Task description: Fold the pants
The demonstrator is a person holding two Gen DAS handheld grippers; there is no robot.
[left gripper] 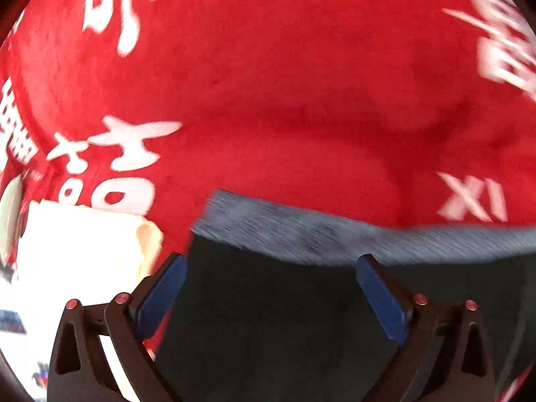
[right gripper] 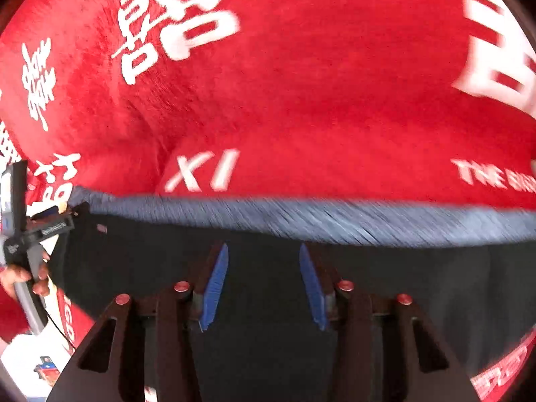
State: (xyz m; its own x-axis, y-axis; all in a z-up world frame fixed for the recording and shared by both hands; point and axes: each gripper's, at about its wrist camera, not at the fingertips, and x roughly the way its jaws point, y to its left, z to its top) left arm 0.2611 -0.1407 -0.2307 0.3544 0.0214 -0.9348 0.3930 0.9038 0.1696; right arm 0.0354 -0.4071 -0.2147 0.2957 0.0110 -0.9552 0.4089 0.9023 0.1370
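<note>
Dark pants (left gripper: 268,318) with a grey ribbed waistband (left gripper: 301,231) lie on a red blanket with white characters (left gripper: 284,83). My left gripper (left gripper: 271,268) is open just above the dark cloth near the band's left end, holding nothing. In the right wrist view the pants (right gripper: 268,351) and waistband (right gripper: 301,217) span the frame. My right gripper (right gripper: 264,258) is open over the dark cloth just below the band. The left gripper also shows in the right wrist view (right gripper: 72,217), at the pants' left corner, held by a hand (right gripper: 23,274).
The red blanket (right gripper: 301,83) covers the surface beyond the pants. A white block-like object (left gripper: 83,244) sits at the left, beside the pants. White surface with small printed items (right gripper: 37,365) shows at the lower left.
</note>
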